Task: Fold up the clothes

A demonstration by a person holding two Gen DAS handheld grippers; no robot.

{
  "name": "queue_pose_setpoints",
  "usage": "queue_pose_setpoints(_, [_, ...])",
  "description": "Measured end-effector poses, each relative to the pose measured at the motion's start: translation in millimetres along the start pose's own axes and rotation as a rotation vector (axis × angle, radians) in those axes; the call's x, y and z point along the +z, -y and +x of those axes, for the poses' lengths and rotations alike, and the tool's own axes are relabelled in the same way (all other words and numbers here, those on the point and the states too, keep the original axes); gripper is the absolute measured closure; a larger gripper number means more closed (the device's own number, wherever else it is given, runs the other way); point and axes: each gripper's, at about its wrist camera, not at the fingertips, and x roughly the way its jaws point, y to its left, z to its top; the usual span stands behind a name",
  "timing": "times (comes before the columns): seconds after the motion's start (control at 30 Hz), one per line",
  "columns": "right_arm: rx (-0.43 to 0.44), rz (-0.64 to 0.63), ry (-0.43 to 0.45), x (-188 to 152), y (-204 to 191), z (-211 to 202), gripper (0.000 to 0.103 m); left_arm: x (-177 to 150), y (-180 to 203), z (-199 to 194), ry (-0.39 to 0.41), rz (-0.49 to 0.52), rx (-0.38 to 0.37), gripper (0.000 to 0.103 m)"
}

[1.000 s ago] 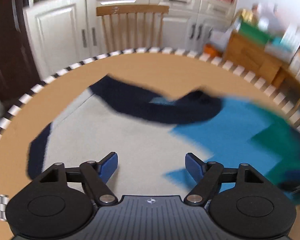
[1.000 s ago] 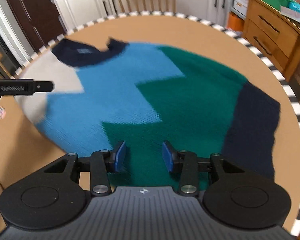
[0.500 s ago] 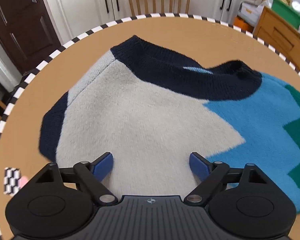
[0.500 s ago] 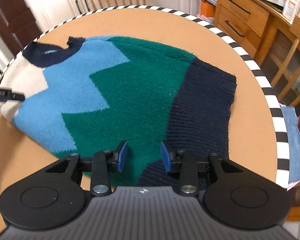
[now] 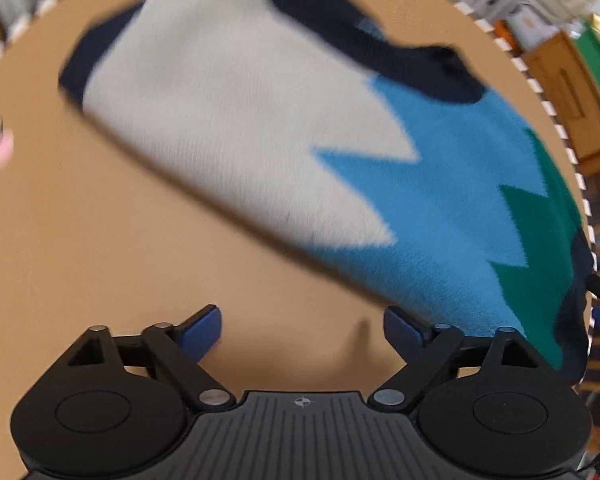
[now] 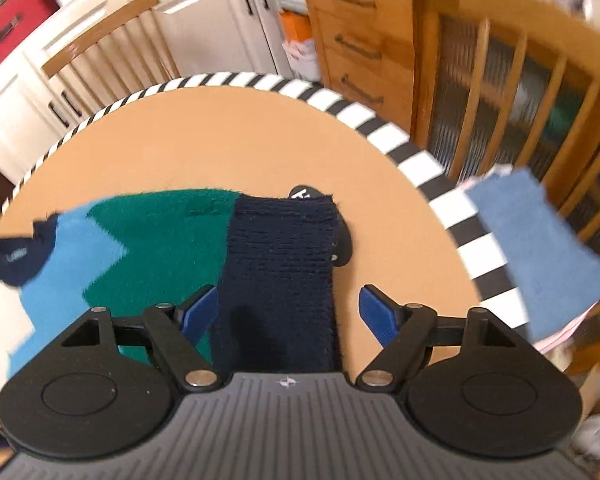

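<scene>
A knitted sweater (image 5: 260, 120) lies flat on the round brown table (image 5: 100, 260), with cream, light blue and green zigzags and a navy collar. My left gripper (image 5: 301, 322) stands open over bare table just in front of the sweater's near edge, and nothing is between its fingers. In the right wrist view the sweater (image 6: 140, 248) ends in a navy ribbed hem (image 6: 280, 248). My right gripper (image 6: 288, 302) hangs over that hem with its jaws opening. The hem lies below the gap and the pads do not press on it.
The table (image 6: 220, 140) has a black-and-white striped rim. A blue cloth (image 6: 539, 248) hangs beyond the rim at the right. A wooden chair (image 6: 100, 40) and white cupboards stand behind the table, and a wooden dresser (image 6: 359, 40) stands at the far right.
My left gripper has pulled back from above the cream part to the bare table in front and has rolled. My right gripper has swung right to the navy hem, and its jaws have spread.
</scene>
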Motion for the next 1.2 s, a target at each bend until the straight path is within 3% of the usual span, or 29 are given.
queue_pose_setpoints(0.07, [0.000, -0.019, -0.039, -0.2, -3.2, 12.3, 0.039, 0.4, 9.1, -1.2, 0.035, 0.042, 0.029, 0.031])
queue_pose_setpoints(0.17, [-0.037, -0.085, -0.058, -4.7, -11.7, 23.6, 0.055, 1.5, 17.1, -0.5, 0.063, 0.054, 0.050, 0.037])
queue_pose_setpoints(0.23, [-0.054, -0.127, -0.072, -5.8, -16.0, 24.3, 0.067, 1.5, 21.9, -1.5, 0.081, 0.061, 0.047, 0.060])
queue_pose_setpoints(0.27, [-0.049, -0.134, -0.081, -5.6, -16.8, 24.2, 0.070, 1.4, 23.1, -0.8, 0.075, 0.056, 0.030, 0.082])
queue_pose_setpoints(0.3, [-0.045, -0.141, -0.091, -5.4, -17.6, 24.2, 0.073, 1.6, 24.2, 0.3, 0.070, 0.057, 0.020, 0.097])
queue_pose_setpoints(0.5, [-0.064, -0.232, -0.123, -8.8, -25.7, 20.3, 0.078, 5.0, 23.7, 0.6, 0.058, 0.071, 0.017, 0.101])
queue_pose_setpoints(0.73, [-0.044, -0.249, -0.155, -24.0, -27.8, 7.9, 0.078, 19.2, 11.4, -7.4, 0.079, 0.080, 0.059, 0.102])
queue_pose_setpoints(0.97, [0.008, -0.312, -0.237, -73.2, -49.2, -18.1, 0.078, 40.6, -2.7, -13.8, 0.103, 0.169, 0.132, 0.102])
queue_pose_setpoints(1.2, [0.131, -0.304, -0.356, -150.0, -94.0, -48.0, 0.078, 69.7, -17.5, -18.0, 0.117, 0.283, 0.177, 0.103])
